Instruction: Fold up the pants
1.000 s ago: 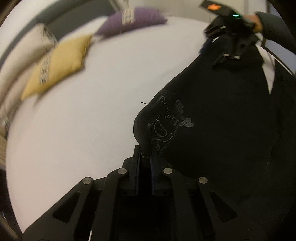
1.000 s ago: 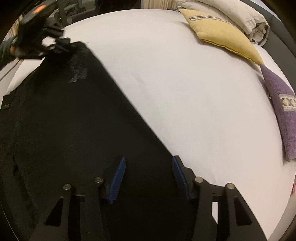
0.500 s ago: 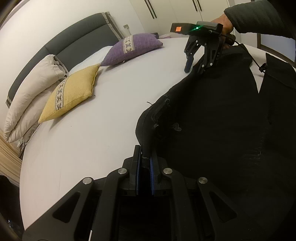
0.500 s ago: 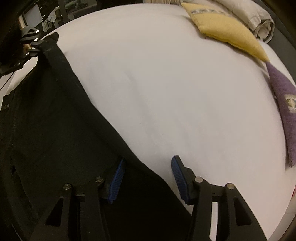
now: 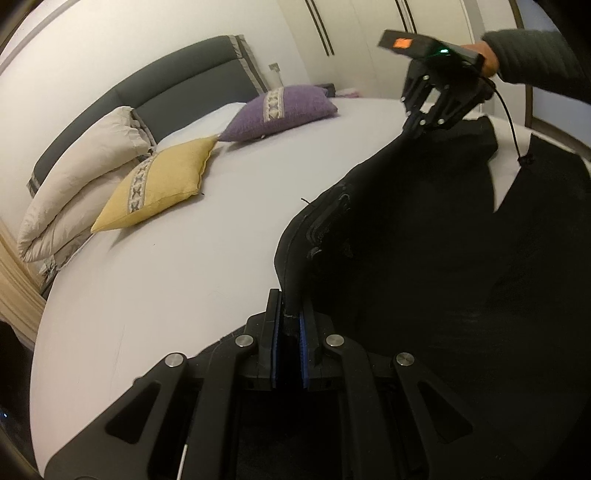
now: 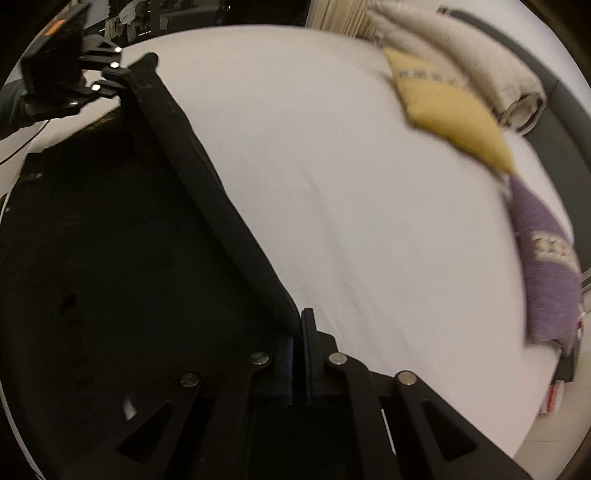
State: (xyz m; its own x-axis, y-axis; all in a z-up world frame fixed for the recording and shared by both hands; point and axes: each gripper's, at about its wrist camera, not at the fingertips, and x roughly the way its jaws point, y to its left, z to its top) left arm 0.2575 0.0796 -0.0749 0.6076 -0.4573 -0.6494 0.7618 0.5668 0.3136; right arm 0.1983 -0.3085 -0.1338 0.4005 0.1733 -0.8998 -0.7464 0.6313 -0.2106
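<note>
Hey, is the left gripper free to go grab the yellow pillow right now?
Probably not. The left gripper is shut on the edge of the black pants. The yellow square pillow lies apart across bare white sheet, so only the grip hinders it.

bed (image 5: pixel 155 295) white sheet | headboard (image 5: pixel 177 85) grey | wardrobe (image 5: pixel 369 33) (rear wall)

Dim, warm indoor light leaves the white bed (image 5: pixel 155 295) evenly lit, with soft shadows and no glare. The black pants (image 5: pixel 461 258) swallow nearly all detail. Both fisheye views bend hard at their dark edges, and the right wrist view is motion-blurred, smearing the yellow pillow (image 6: pixel 450 110).
</note>
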